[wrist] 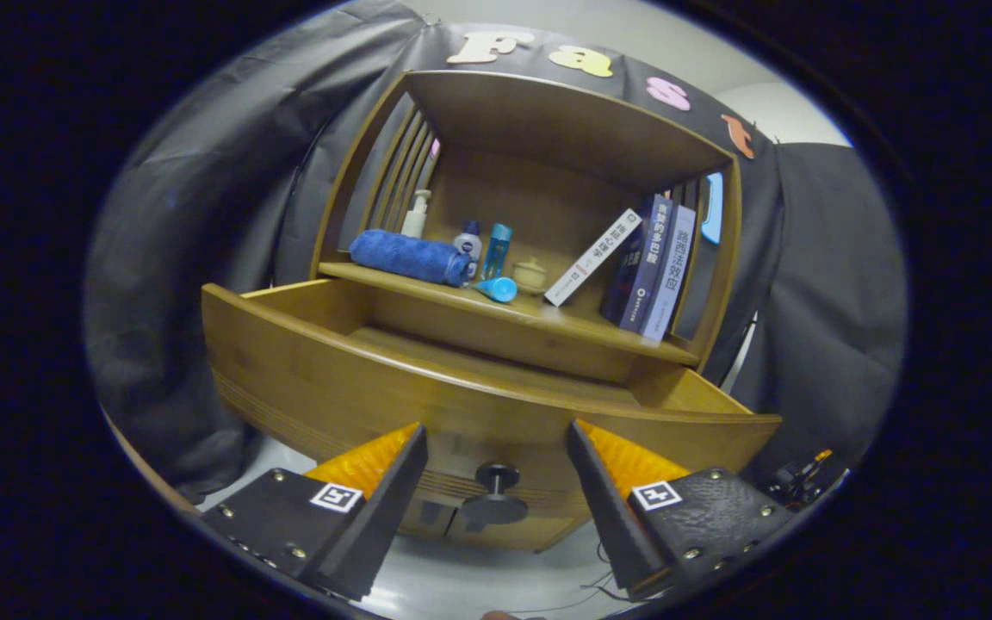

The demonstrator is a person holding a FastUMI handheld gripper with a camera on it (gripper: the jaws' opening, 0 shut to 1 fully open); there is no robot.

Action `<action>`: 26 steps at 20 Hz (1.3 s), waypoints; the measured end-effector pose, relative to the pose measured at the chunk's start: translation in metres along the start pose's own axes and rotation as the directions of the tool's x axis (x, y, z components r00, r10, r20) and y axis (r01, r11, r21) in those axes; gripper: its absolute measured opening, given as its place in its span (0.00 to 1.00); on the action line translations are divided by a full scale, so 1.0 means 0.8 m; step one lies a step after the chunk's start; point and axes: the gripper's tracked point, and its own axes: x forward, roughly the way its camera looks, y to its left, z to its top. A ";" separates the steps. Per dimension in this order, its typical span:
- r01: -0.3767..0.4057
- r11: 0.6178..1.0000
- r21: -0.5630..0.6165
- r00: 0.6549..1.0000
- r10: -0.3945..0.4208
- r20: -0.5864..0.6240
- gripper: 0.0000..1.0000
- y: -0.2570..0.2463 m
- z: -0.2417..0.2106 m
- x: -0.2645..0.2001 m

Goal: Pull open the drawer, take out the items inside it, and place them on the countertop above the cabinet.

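A wooden cabinet stands ahead with its drawer pulled out toward me. The drawer's round dark knob sits on the front panel, between my two fingers and a little beyond them. My gripper is open, its fingers spread either side of the knob without touching it. The inside of the drawer shows bare wood where I can see it; its near part is hidden behind the front panel. On the countertop above the drawer lie a rolled blue towel, a small blue tube and several bottles.
A white pump bottle and a small cream jar stand at the back of the countertop. Books lean at its right end. A wooden hood with slatted sides covers the countertop. Cables lie on the floor to the right.
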 end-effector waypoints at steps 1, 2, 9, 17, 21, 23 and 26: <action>0.008 1.000 0.000 1.000 -0.008 -0.003 0.98 -0.002 0.001 0.004; 0.001 1.000 0.007 1.000 -0.001 -0.001 0.98 -0.001 0.003 0.010; -0.016 1.000 0.013 1.000 0.016 0.012 0.98 -0.006 0.012 0.032; -0.017 0.999 0.044 1.000 0.018 -0.019 0.98 -0.001 0.016 0.081; -0.009 0.999 0.046 1.000 0.010 -0.018 0.98 0.001 0.020 0.099; -0.008 0.999 0.053 1.000 0.009 -0.030 0.98 0.003 0.021 0.111; 0.001 0.998 0.055 0.999 0.001 -0.037 0.98 0.005 0.026 0.129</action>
